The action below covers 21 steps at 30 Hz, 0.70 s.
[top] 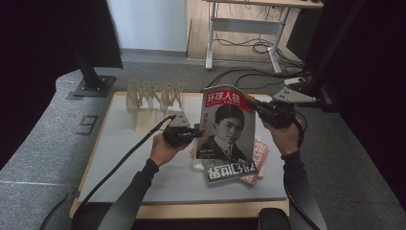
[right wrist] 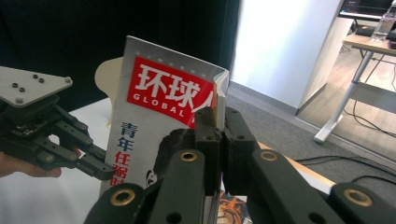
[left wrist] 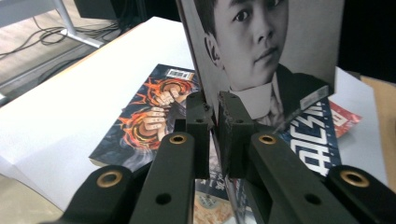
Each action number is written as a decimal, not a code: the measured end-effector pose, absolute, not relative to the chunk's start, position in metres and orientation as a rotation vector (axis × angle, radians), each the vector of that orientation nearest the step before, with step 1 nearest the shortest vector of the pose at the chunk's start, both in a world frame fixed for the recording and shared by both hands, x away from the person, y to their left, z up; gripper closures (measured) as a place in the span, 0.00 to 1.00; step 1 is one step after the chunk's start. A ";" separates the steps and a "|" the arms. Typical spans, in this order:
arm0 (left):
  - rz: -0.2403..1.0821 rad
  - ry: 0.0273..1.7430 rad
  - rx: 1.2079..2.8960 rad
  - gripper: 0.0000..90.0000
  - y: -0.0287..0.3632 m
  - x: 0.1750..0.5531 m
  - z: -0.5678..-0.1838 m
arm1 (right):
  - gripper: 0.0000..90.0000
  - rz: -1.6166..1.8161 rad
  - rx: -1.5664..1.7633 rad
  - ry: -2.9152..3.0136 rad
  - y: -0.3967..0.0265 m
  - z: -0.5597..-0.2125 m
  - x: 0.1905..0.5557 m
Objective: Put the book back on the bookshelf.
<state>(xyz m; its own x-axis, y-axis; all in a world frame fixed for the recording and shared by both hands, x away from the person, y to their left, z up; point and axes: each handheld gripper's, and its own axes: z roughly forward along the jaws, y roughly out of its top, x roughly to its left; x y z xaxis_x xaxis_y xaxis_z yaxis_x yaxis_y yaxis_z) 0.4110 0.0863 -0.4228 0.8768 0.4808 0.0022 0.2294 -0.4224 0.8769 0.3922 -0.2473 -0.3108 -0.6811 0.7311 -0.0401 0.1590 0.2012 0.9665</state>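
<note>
Mag (top: pixel 227 125) stood upright, frame centre, above the book pile (top: pixel 234 167). My L gripper (top: pixel 195 133) was clamped on its left edge, R gripper (top: pixel 253 106) on top-right corner. Thin, floppy, slick; grip near edges.

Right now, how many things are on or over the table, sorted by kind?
Magazines, held upright: 1
Magazines and books lying flat (dark-cover one, red one, flame-cover book): 3
Wooden racks: 1
Hand-held grippers (left, right): 2
Total: 7
</note>
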 end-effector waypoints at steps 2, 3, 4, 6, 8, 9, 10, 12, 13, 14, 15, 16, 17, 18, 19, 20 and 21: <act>0.295 0.510 2.025 0.94 0.088 0.410 -0.423 | 0.95 1.513 0.827 1.976 -0.250 -0.312 0.391; 0.292 0.508 2.027 0.94 0.089 0.410 -0.423 | 0.95 1.515 0.827 1.975 -0.252 -0.313 0.390; 0.287 0.505 2.028 0.95 0.090 0.409 -0.423 | 0.95 1.515 0.826 1.975 -0.253 -0.313 0.390; 0.279 0.501 2.027 0.95 0.091 0.409 -0.424 | 0.95 1.511 0.827 1.977 -0.255 -0.314 0.389; 0.275 0.496 2.029 0.96 0.093 0.408 -0.424 | 0.94 1.510 0.828 1.982 -0.256 -0.314 0.389; 0.278 0.497 2.033 0.96 0.093 0.408 -0.424 | 0.94 1.508 0.826 1.988 -0.257 -0.315 0.388; 0.279 0.497 2.036 0.97 0.094 0.408 -0.424 | 0.93 1.505 0.824 1.993 -0.258 -0.315 0.388; 0.265 0.499 2.032 0.97 0.097 0.409 -0.425 | 0.89 1.505 0.825 2.001 -0.258 -0.316 0.388; 0.261 0.500 2.031 0.97 0.098 0.409 -0.426 | 0.88 1.506 0.825 2.005 -0.259 -0.317 0.388; 0.258 0.500 2.030 0.97 0.098 0.409 -0.426 | 0.87 1.508 0.827 2.008 -0.259 -0.317 0.388; 0.257 0.497 2.029 0.97 0.098 0.409 -0.426 | 0.87 1.510 0.828 2.012 -0.259 -0.318 0.389; 0.257 0.494 2.029 0.97 0.098 0.408 -0.426 | 0.85 1.509 0.833 2.020 -0.259 -0.319 0.389; 0.258 0.491 2.030 0.97 0.098 0.408 -0.426 | 0.84 1.507 0.835 2.028 -0.259 -0.320 0.390; 0.257 0.488 2.031 0.97 0.098 0.407 -0.426 | 0.83 1.502 0.837 2.037 -0.258 -0.322 0.391; 0.255 0.486 2.030 0.98 0.099 0.407 -0.426 | 0.82 1.500 0.837 2.042 -0.258 -0.324 0.391; 0.256 0.485 2.031 0.98 0.099 0.406 -0.426 | 0.82 1.507 0.841 2.042 -0.258 -0.326 0.391; 0.254 0.482 2.029 0.98 0.099 0.406 -0.426 | 0.81 1.514 0.846 2.043 -0.258 -0.328 0.391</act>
